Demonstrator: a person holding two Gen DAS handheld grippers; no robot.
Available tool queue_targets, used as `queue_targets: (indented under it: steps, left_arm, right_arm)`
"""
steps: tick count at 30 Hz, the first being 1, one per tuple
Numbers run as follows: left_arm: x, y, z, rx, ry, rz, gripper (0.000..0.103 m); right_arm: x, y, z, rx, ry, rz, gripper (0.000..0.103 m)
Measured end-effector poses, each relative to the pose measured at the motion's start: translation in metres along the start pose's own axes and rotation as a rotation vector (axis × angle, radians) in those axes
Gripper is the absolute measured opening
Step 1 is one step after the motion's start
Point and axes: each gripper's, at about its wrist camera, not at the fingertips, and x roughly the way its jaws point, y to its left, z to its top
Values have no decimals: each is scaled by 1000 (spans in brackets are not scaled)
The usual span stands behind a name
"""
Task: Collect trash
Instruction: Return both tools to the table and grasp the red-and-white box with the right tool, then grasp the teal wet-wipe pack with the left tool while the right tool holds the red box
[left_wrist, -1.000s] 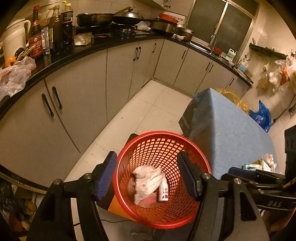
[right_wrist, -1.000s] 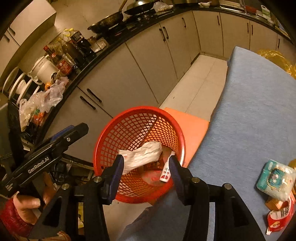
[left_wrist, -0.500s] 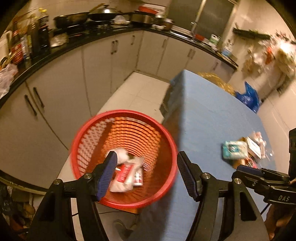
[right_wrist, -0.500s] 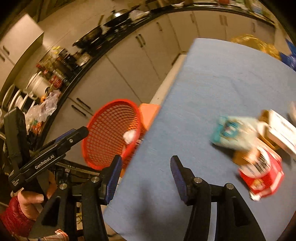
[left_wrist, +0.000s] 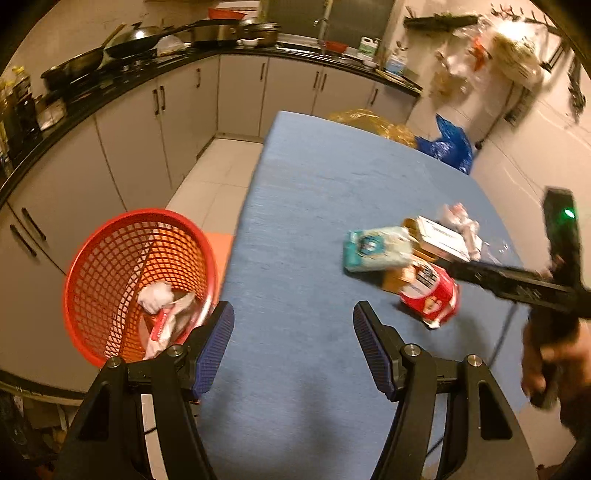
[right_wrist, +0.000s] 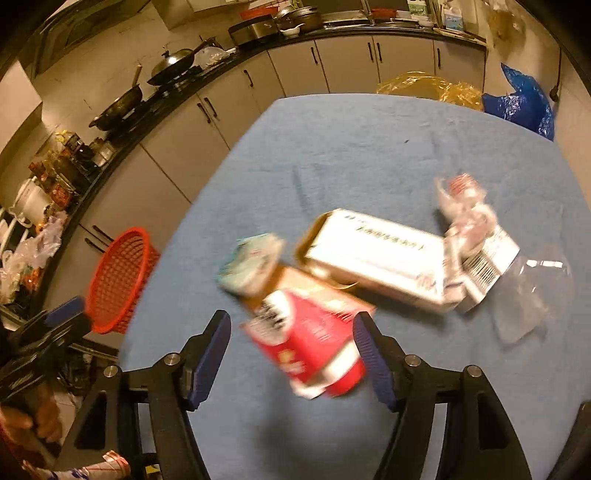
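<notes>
Red wrapper between right tongs' opening jaws, untouched.

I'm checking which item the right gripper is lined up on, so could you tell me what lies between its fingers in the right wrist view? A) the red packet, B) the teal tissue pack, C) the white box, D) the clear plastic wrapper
A: the red packet lies on the blue table between the fingers of the right gripper, whose jaws are opening and not pressing it; the other items lie farther off.
</notes>
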Motion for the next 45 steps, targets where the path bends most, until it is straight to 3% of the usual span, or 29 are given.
queue_targets:
  steps: [9, 19, 20, 21, 23, 25, 28, 33, 38, 41, 45]
  left_arm:
    - [-7, -9, -9, -5, 21, 37, 66]
    - [4, -29, 7, 36, 39, 13, 68]
    - [6, -31, 8, 45, 44, 6, 70]
    - [8, -33, 10, 55, 50, -1, 70]
    - [13, -39, 14, 72, 56, -19, 72]
    - [19, -44, 18, 83, 62, -30, 75]
    - [34, -51, 28, 92, 80, -46, 75]
    - [62, -64, 46, 102, 100, -70, 75]
    - [100, -72, 76, 126, 79, -76, 76]
    - [134, -73, 93, 112, 119, -113, 76]
    - [176, -65, 102, 51, 224, -206, 76]
  right_arm:
    - [19, 10, -9, -198, 77, 104, 78]
    - [36, 27, -22, -393, 89, -103, 78]
    - [36, 27, -25, -397, 88, -108, 74]
    - [33, 25, -29, -396, 79, -114, 59]
    - [26, 21, -29, -367, 75, -88, 43]
    - [19, 17, -29, -328, 90, -63, 16]
    - [12, 12, -31, -281, 104, -27, 4]
    - [-13, -1, -46, -178, 106, 73, 3]
    - [-31, -12, -63, -103, 116, 70, 4]
    - [-40, -23, -74, -53, 123, 65, 6]
    - [-51, -42, -86, 8, 130, 49, 18]
